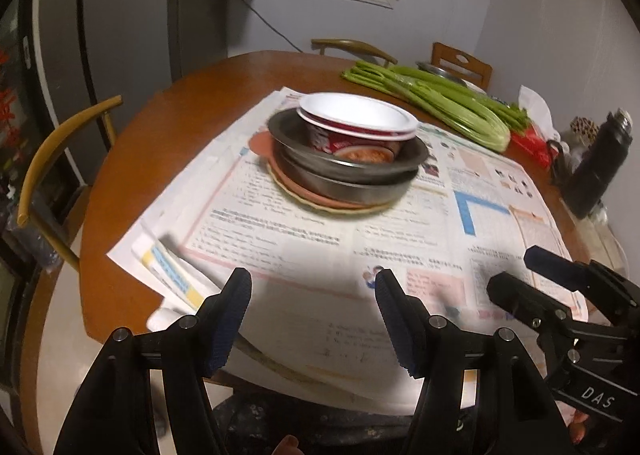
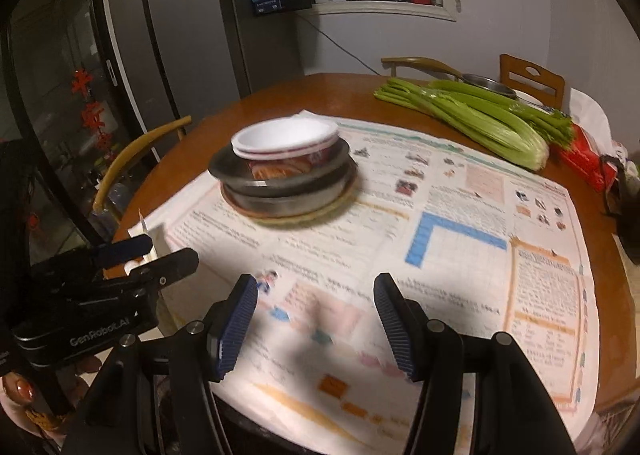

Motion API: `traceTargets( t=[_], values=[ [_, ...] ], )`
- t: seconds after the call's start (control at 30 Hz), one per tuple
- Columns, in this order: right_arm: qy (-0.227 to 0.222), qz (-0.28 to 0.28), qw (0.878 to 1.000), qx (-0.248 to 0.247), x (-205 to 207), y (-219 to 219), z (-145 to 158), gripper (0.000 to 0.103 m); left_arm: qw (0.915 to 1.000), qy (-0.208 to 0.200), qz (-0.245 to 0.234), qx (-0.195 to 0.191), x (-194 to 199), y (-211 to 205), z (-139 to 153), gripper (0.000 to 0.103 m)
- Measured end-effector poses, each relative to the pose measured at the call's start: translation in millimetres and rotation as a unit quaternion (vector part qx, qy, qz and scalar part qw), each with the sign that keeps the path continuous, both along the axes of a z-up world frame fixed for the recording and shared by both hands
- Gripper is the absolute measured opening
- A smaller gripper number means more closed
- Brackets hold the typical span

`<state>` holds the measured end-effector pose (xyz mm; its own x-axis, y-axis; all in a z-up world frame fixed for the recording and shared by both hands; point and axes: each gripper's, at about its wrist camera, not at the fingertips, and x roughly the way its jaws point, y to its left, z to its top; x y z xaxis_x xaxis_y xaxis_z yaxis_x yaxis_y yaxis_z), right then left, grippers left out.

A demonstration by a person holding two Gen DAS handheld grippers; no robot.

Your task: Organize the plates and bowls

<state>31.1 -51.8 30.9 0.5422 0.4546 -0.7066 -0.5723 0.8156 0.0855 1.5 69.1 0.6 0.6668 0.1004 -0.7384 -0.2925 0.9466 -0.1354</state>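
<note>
A stack of dishes stands on newspaper in the middle of the round table. From the bottom it holds a flat pale plate (image 1: pixel 340 210), a pinkish plate (image 1: pixel 260 143), two steel bowls (image 1: pixel 352 175) (image 2: pixel 288 199), and white-rimmed red paper bowls (image 1: pixel 360 121) (image 2: pixel 286 143) tilted on top. My left gripper (image 1: pixel 314 287) is open and empty near the table's front edge, well short of the stack. Open and empty too, my right gripper (image 2: pixel 316 293) hovers over the newspaper. Each gripper shows in the other's view: the right (image 1: pixel 520 275), the left (image 2: pixel 168 251).
Celery stalks (image 1: pixel 432 99) lie at the back right of the wooden table (image 1: pixel 168 123). A black flask (image 1: pixel 600 163) and a red packet (image 1: pixel 532 147) stand at the right edge. Chairs (image 1: pixel 52 159) ring the table. Folded papers (image 1: pixel 172 271) overhang the front left.
</note>
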Motion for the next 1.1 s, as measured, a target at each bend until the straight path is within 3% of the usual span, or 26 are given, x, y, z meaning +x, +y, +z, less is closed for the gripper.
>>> traceTargets(
  t=[0.33, 1.1],
  values=[
    [0.005, -0.013, 1.000, 0.009, -12, -15, -6, 0.060, 0.9996, 0.018, -0.017, 0.013, 0, -17, -7, 0.066],
    [0.013, -0.016, 1.000, 0.001, -23, -13, -13, 0.060, 0.9988, 0.022, -0.043, -0.008, -3, -21, -11, 0.066]
  ],
)
